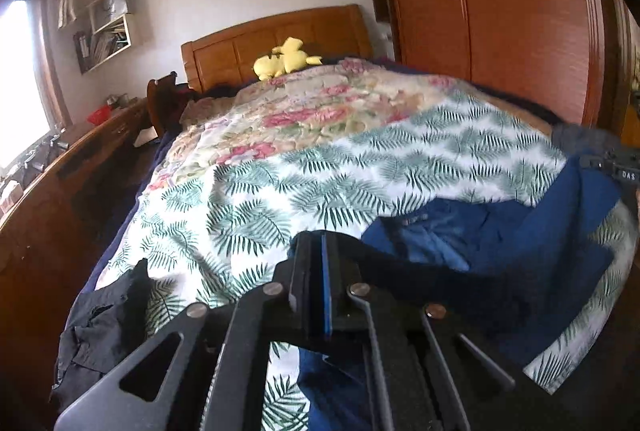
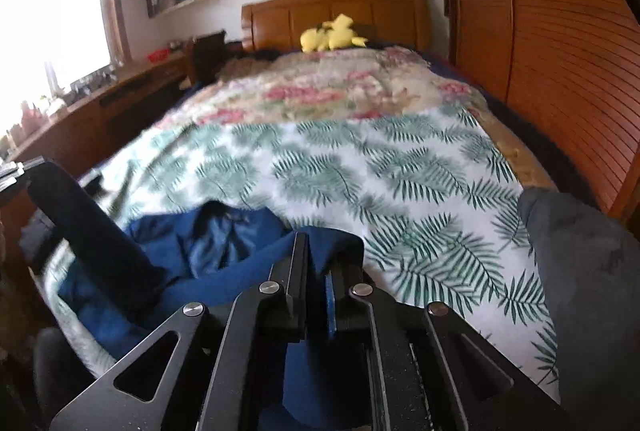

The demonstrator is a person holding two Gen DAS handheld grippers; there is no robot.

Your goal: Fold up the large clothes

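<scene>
Both grippers, left gripper point(image 1: 316, 271) and right gripper point(image 2: 316, 271), are pinched closed on the blue garment point(image 1: 500, 251) at the bed's point(image 2: 360, 159) near edge, seemingly to spread it for folding.

Fern-print sheet point(image 2: 400, 167) over near half of bed, floral quilt point(image 2: 340, 87) beyond it. Yellow plush toy point(image 2: 334, 33) against wooden headboard point(image 2: 332, 9). Wooden wardrobe point(image 2: 560, 43) on right. Long wooden desk point(image 1: 72, 159) on left, wall shelf point(image 1: 110, 19) above, bright window point(image 2: 52, 11).
</scene>
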